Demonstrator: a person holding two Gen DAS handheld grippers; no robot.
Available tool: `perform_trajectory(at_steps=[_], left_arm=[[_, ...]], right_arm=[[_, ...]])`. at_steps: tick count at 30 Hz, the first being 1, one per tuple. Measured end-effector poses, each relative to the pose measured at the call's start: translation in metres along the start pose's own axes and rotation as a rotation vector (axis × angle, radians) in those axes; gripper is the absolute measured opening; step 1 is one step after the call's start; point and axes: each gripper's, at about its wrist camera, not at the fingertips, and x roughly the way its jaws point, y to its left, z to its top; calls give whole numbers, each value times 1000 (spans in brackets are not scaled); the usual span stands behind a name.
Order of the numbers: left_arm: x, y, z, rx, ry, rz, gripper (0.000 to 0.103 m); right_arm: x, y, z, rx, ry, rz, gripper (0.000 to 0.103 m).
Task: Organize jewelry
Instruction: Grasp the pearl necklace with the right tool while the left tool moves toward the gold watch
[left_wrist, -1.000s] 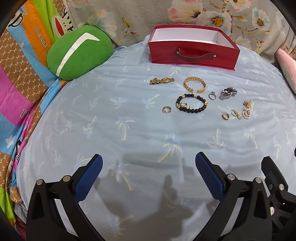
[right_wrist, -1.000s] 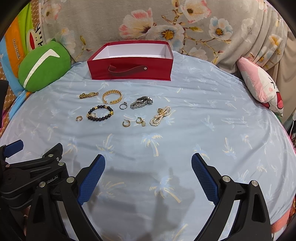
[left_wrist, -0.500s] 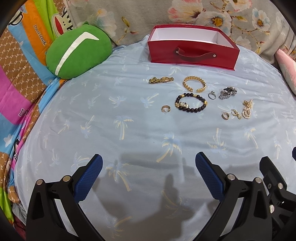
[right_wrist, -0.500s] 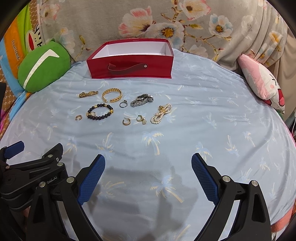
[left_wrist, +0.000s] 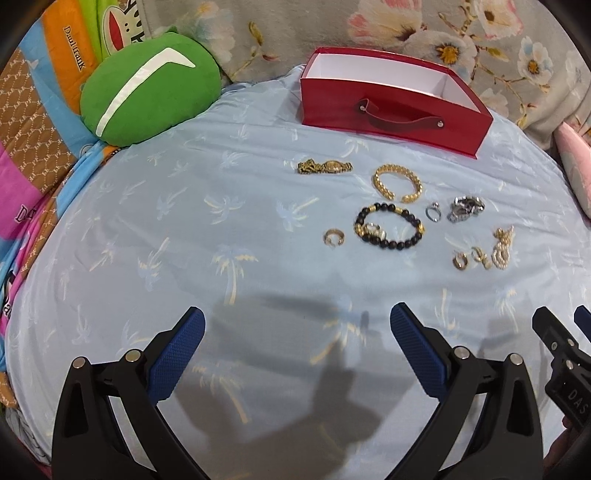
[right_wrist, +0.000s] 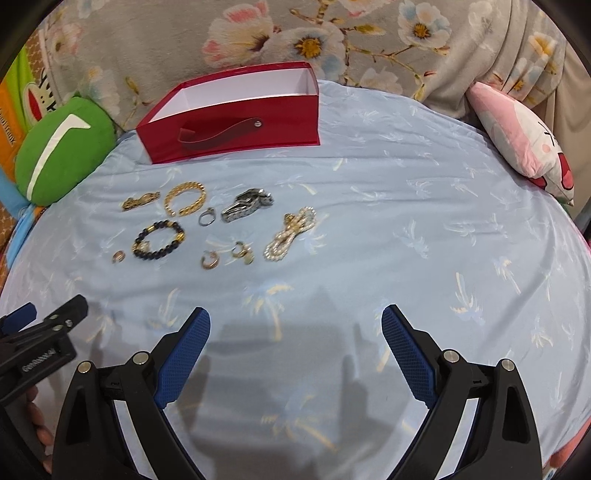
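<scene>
Gold and beaded jewelry (left_wrist: 388, 226) lay scattered on the blue bedsheet (left_wrist: 184, 229), just in front of the empty red box (left_wrist: 391, 122). Left tool (left_wrist: 297, 332) and right tool (right_wrist: 295, 332) hovered near, both spread wide, holding nothing.

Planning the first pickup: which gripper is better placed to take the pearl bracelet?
Probably the right. The pearl bracelet lies almost straight ahead of the open right gripper, while from the open left gripper it sits far off to the right, past the other jewelry.
</scene>
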Motion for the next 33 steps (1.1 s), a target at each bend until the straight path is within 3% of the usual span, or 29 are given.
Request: perform_trajectory(at_steps=[10, 18, 33], left_arm=[[40, 18, 36, -94, 42, -67, 98], [60, 21, 51, -109, 54, -54, 98], [75, 13, 85, -83, 30, -39, 98]], right_arm=[[51, -9, 36, 46, 22, 18, 79], [85, -9, 48, 86, 77, 53, 72], [93, -9, 50, 50, 58, 30, 38]])
